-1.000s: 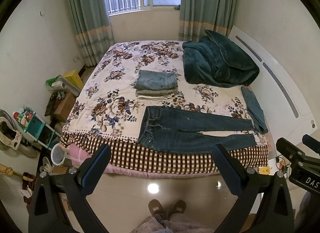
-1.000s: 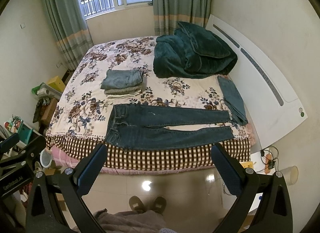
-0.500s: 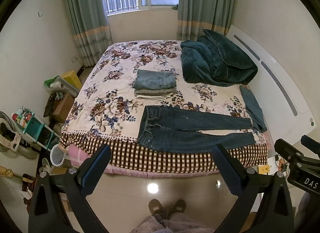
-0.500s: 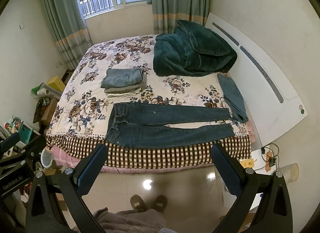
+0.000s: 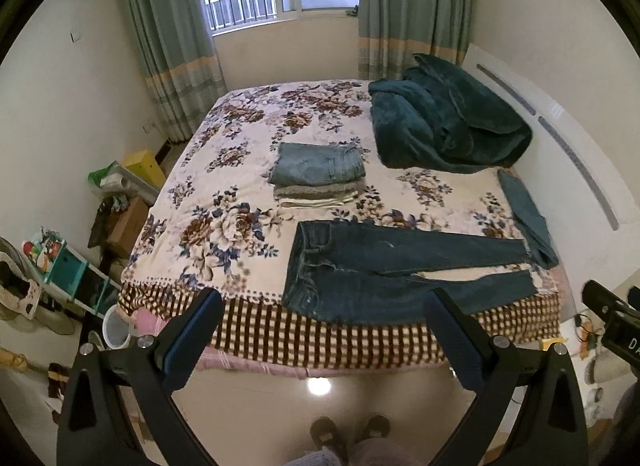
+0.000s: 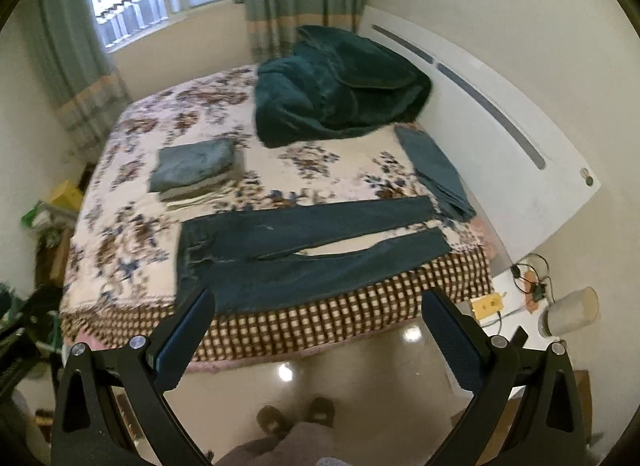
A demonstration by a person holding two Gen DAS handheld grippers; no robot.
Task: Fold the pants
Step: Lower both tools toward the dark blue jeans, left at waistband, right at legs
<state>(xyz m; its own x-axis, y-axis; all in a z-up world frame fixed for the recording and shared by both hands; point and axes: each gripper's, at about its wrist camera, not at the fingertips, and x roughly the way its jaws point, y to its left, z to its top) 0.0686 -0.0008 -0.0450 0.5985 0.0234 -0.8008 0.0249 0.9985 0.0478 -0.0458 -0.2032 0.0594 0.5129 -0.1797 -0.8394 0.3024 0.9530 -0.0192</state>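
Dark blue jeans lie flat along the near edge of the floral bed, waist to the left and legs stretched right; they also show in the right wrist view. My left gripper is open and empty, held above the floor in front of the bed. My right gripper is open and empty too, short of the bed edge. The right gripper's body shows at the left wrist view's right edge.
A stack of folded clothes sits mid-bed. A dark green blanket is heaped by the white headboard. Another folded blue garment lies at the right. Shelves and boxes stand left; a nightstand with cables stands right.
Both grippers have moved a little closer to the bed. The right wrist view has swung and tilted to the right, with motion blur. The jeans have not moved.
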